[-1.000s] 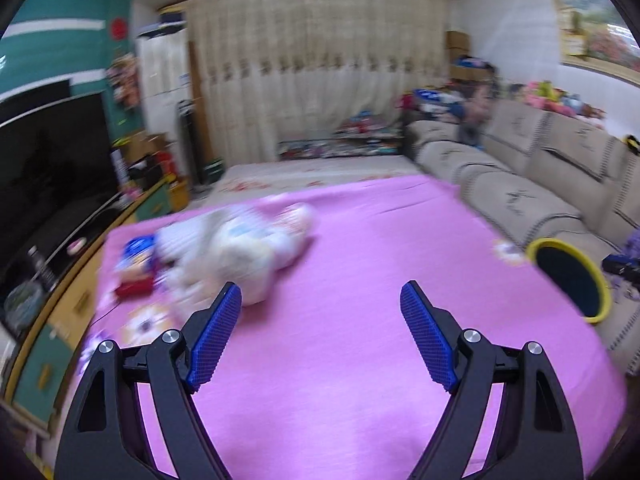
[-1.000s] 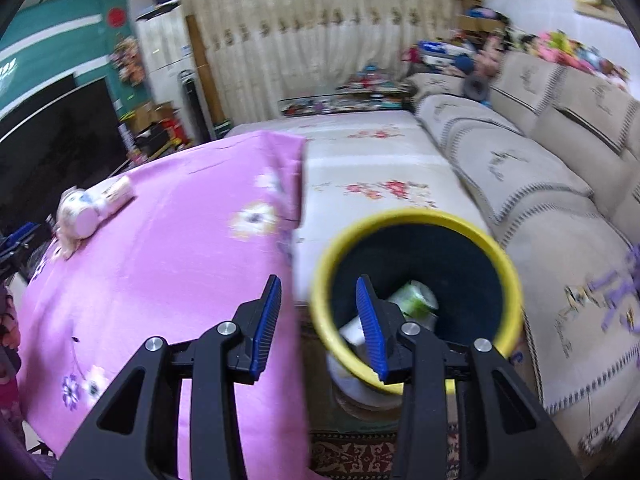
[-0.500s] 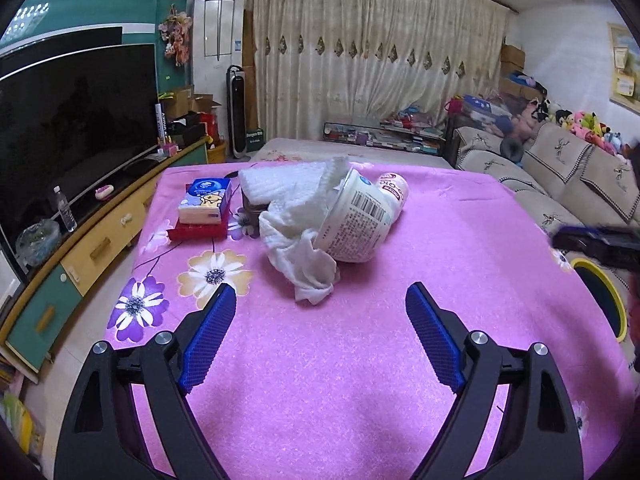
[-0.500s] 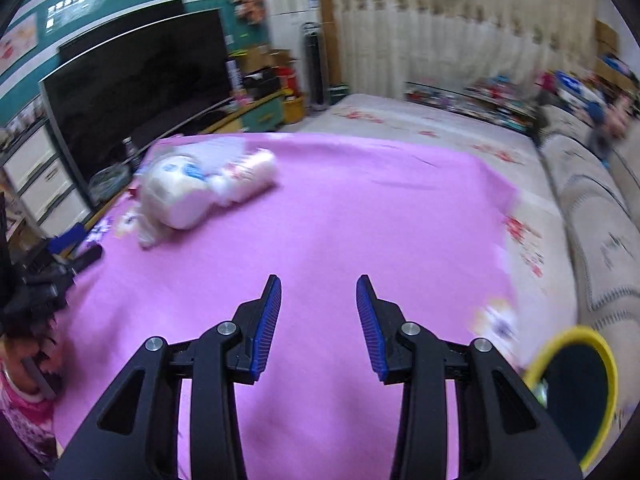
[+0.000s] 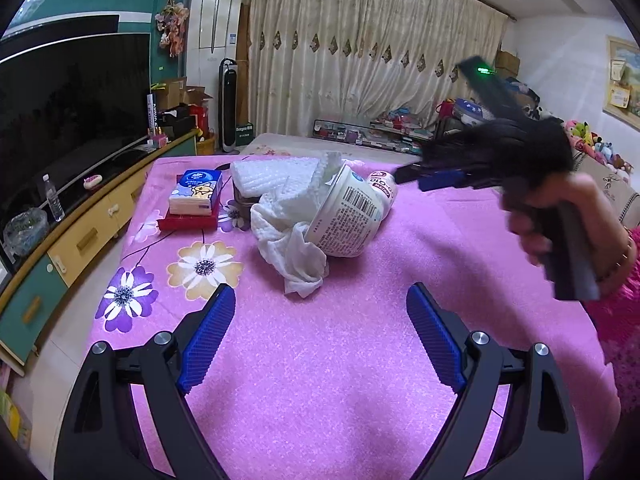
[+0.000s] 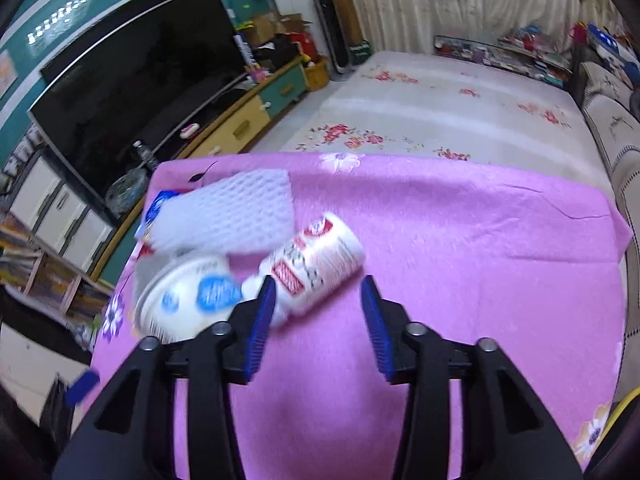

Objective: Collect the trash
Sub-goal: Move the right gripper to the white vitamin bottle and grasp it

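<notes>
On the pink tablecloth point(image 5: 340, 360) lies a white tub point(image 5: 348, 216) on its side, with a crumpled white tissue point(image 5: 292, 240) spilling from it. Behind the tub lies a small white bottle point(image 5: 382, 186) with a red label. My left gripper point(image 5: 316, 344) stands open, a little short of the tissue, with nothing between its fingers. My right gripper point(image 6: 318, 320) hovers just before the small bottle point(image 6: 316, 264), its jaws opening and empty. In the left wrist view the right gripper point(image 5: 436, 178) shows blurred, held by a hand point(image 5: 568, 232), beside the bottle. The tub point(image 6: 188, 296) lies left of the right gripper.
A blue tissue pack point(image 5: 196, 192) rests on a red box point(image 5: 188, 222) at the table's left, next to a white padded sheet point(image 5: 276, 176). A television point(image 5: 68, 100) and low cabinet point(image 5: 80, 232) stand left. A sofa point(image 6: 612, 128) runs along the right. A yellow bin rim point(image 6: 624, 404) peeks out lower right.
My right gripper has swung from over the yellow bin across the table to the small bottle, and its jaws have widened. My left gripper turned toward the tub and then held still.
</notes>
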A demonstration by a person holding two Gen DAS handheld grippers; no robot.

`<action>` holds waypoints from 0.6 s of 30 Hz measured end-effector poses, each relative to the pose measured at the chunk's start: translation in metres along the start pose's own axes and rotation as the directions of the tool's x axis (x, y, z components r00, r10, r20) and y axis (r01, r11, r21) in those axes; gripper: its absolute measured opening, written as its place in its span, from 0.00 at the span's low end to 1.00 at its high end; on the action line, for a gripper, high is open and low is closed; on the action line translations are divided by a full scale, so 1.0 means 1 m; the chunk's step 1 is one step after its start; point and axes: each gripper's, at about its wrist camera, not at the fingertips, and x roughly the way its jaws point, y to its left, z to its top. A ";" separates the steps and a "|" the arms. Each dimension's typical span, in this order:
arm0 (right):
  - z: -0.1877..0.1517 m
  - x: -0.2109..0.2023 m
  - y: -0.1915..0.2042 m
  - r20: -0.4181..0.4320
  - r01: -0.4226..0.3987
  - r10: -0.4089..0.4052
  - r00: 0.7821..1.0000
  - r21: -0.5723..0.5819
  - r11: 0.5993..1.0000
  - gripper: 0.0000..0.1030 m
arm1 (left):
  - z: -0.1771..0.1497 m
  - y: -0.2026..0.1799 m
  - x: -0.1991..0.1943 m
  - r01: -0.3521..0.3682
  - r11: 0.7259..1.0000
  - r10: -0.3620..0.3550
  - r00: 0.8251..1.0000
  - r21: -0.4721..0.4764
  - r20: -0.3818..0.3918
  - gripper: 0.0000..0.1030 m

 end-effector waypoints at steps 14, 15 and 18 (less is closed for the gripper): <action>0.013 0.049 0.026 -0.073 0.140 -0.133 0.988 0.096 0.986 0.66 | -0.002 -0.006 -0.012 0.039 0.999 -0.039 0.999 -0.002 0.021 0.84; 0.013 0.051 0.027 -0.080 0.122 -0.113 0.990 0.111 0.986 0.66 | -0.002 -0.006 -0.013 0.040 0.999 -0.040 0.999 -0.001 0.022 0.84; 0.016 0.054 0.027 -0.081 0.105 -0.095 0.992 0.126 0.986 0.66 | -0.002 -0.009 -0.016 0.039 0.999 -0.039 0.999 0.004 0.025 0.84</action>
